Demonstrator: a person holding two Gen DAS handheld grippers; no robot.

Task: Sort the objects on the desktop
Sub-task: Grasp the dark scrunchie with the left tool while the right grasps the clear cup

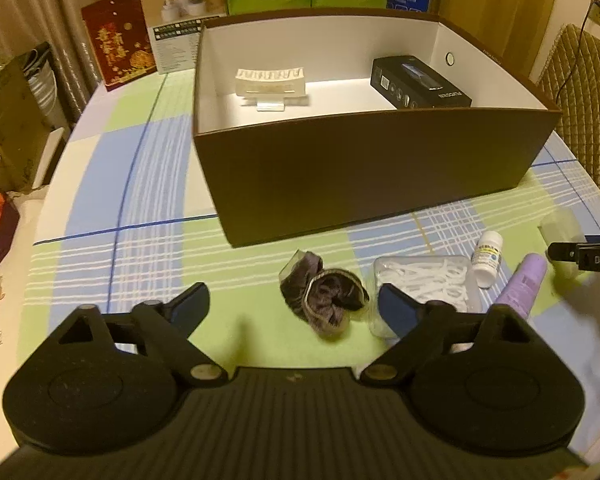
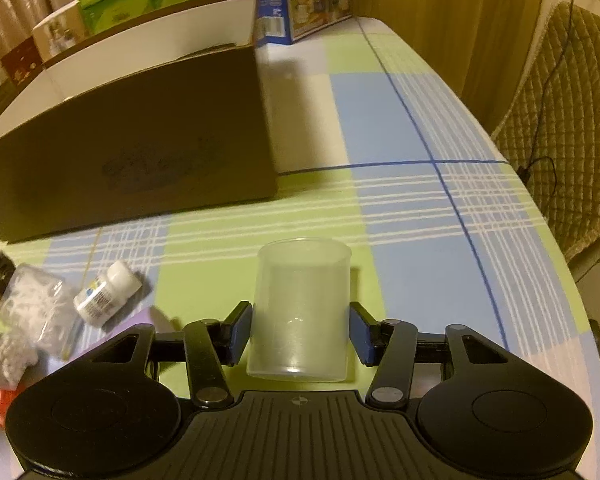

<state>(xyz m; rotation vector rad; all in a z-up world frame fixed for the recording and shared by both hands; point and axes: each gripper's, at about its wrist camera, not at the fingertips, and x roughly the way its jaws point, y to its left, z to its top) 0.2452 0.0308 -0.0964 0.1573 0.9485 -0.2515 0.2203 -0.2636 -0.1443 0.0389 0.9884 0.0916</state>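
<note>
In the left wrist view my left gripper point(image 1: 294, 308) is open just above the checked tablecloth. A dark crumpled scrunchie point(image 1: 324, 300) lies between its fingers, nearer the right one, and neither pad touches it. The right fingertip overlaps a clear bag of white floss picks point(image 1: 424, 280). In the right wrist view my right gripper point(image 2: 300, 322) is shut on a translucent plastic cup point(image 2: 300, 280) that stands on the cloth, with both blue pads against its sides. That cup point(image 1: 560, 228) and a right finger point(image 1: 580, 256) show at the left view's right edge.
A large brown box point(image 1: 372, 168) with a white inside stands behind the items, holding a white item point(image 1: 270, 82) and a black carton point(image 1: 420, 82). A white pill bottle point(image 1: 487, 258) and a purple tube point(image 1: 524, 284) lie right of the bag. Cartons line the table's back, and a padded chair point(image 2: 572, 120) stands to the right.
</note>
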